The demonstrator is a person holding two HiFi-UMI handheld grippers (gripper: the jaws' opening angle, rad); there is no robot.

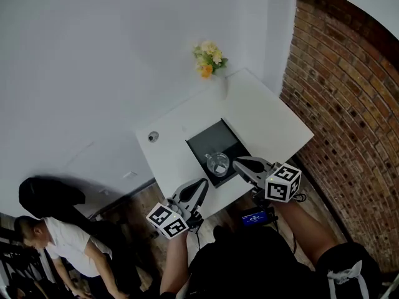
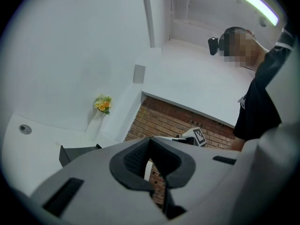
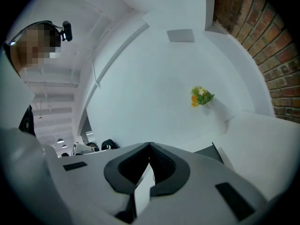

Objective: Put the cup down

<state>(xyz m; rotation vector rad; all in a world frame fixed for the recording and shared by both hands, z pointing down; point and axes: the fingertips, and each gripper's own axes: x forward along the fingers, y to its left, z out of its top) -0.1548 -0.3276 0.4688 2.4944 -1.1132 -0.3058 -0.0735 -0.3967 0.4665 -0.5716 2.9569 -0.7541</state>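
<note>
A clear glass cup (image 1: 217,163) stands upright on a dark square tray (image 1: 207,143) near the front edge of the white table (image 1: 268,117). My right gripper (image 1: 236,162) hangs just right of the cup, jaws shut with nothing between them. The left gripper (image 1: 202,184) hovers off the table's front edge, below and left of the cup, also shut and empty. The right gripper view shows the right gripper (image 3: 150,145) with its jaws together, and the left gripper view shows the left gripper (image 2: 150,139) likewise. The cup is hidden in both gripper views.
A white vase of yellow and orange flowers (image 1: 209,58) stands at the table's far edge against the white wall. A small round fitting (image 1: 153,136) sits at the table's left. A brick wall (image 1: 349,104) runs along the right. A person (image 1: 53,238) stands at the lower left.
</note>
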